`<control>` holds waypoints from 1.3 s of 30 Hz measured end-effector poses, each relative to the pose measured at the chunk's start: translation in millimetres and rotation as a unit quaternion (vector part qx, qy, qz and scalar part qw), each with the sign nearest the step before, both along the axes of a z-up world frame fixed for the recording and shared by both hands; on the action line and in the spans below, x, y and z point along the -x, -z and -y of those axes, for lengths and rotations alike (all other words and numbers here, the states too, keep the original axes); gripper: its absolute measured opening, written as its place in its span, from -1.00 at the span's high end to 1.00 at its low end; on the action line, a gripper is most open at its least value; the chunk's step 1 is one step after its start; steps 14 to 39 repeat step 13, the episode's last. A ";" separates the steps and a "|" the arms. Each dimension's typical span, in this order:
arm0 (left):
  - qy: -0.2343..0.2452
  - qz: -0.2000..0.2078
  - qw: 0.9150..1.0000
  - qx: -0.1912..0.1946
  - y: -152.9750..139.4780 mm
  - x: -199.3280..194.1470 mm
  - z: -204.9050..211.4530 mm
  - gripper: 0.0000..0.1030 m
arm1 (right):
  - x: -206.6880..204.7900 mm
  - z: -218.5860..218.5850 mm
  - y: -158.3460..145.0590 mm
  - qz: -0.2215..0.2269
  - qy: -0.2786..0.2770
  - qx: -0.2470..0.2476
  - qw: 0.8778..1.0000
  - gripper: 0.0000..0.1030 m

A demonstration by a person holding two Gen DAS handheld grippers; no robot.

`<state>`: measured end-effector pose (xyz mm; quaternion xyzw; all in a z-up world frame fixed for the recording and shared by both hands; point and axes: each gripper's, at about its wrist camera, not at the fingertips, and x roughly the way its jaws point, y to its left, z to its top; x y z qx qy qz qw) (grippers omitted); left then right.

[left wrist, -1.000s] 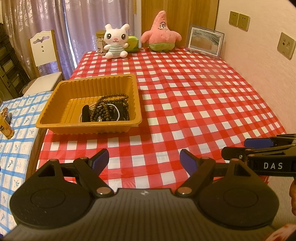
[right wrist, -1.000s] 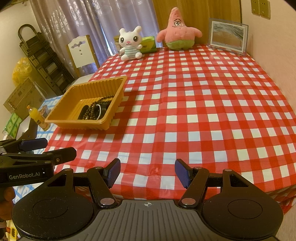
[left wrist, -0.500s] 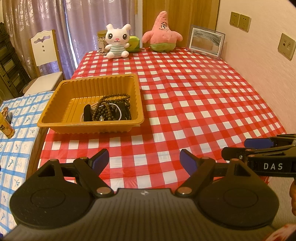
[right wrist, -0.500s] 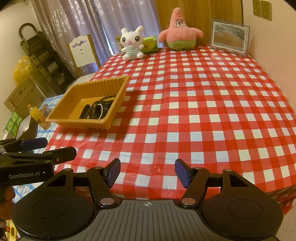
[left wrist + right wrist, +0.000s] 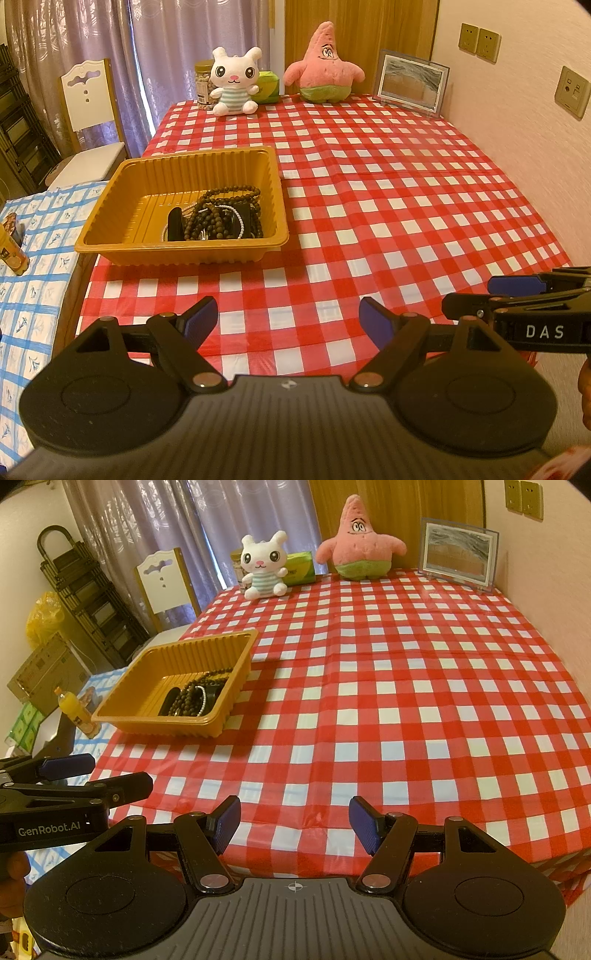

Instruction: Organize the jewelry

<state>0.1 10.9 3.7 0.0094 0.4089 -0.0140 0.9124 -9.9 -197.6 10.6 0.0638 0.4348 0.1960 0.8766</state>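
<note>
Left gripper [image 5: 287, 321]: black body, ribbed grey housing, blue pads, brass pivot screws. Right gripper [image 5: 294, 825]: identical build; side marking "DAS".

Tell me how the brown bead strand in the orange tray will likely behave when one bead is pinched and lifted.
The brown bead strand lies in loose loops, so it will probably hang limp rather than hold shape. It overlaps a white bead string and black pieces in the orange tray, so neighbours may drag along. Round beads could slip between pads.

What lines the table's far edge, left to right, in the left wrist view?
Jar → white bunny plush → green box → pink starfish plush → framed picture.
</note>
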 end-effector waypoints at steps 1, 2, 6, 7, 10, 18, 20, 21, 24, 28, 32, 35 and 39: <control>0.000 0.000 1.000 0.000 0.0 0.2 0.4 -0.60 | 0.1 -0.1 0.0 0.000 0.000 0.000 1.000 -0.26; 0.000 0.000 1.000 0.000 0.0 0.2 0.4 -0.60 | -0.3 -0.7 0.0 0.000 0.000 0.000 1.000 -0.26; -0.004 -0.002 1.000 0.000 1.2 0.7 -3.4 -0.60 | -0.1 -0.9 0.3 0.000 -0.001 0.000 1.000 -0.26; -0.004 -0.001 1.000 0.001 1.4 1.0 -4.7 -0.60 | -0.3 -1.9 0.9 -0.001 -0.001 0.000 1.000 -0.26; -0.003 0.005 1.000 0.000 1.1 1.6 -4.3 -0.60 | -2.3 -5.2 2.6 -0.002 -0.004 0.001 1.000 -0.26; -0.009 0.000 1.000 -0.003 2.7 -2.0 -4.8 -0.60 | -5.6 -7.1 3.8 -0.002 -0.007 0.001 1.000 -0.26; -0.009 0.000 1.000 -0.003 2.7 -2.0 -4.8 -0.60 | -5.6 -7.1 3.8 -0.002 -0.007 0.001 1.000 -0.26; -0.009 0.000 1.000 -0.003 2.7 -2.0 -4.8 -0.60 | -5.6 -7.1 3.8 -0.002 -0.007 0.001 1.000 -0.26; -0.009 0.000 1.000 -0.003 2.7 -2.0 -4.8 -0.60 | -5.6 -7.1 3.8 -0.002 -0.007 0.001 1.000 -0.26; -0.009 0.000 1.000 -0.003 2.7 -2.0 -4.8 -0.60 | -5.6 -7.1 3.8 -0.002 -0.007 0.001 1.000 -0.26; -0.009 0.000 1.000 -0.003 2.7 -2.0 -4.8 -0.60 | -5.6 -7.1 3.8 -0.002 -0.007 0.001 1.000 -0.26; -0.009 0.000 1.000 -0.003 2.7 -2.0 -4.8 -0.60 | -5.6 -7.1 3.8 -0.002 -0.007 0.001 1.000 -0.26; -0.009 0.000 1.000 -0.003 2.7 -2.0 -4.8 -0.60 | -5.6 -7.1 3.8 -0.002 -0.007 0.001 1.000 -0.26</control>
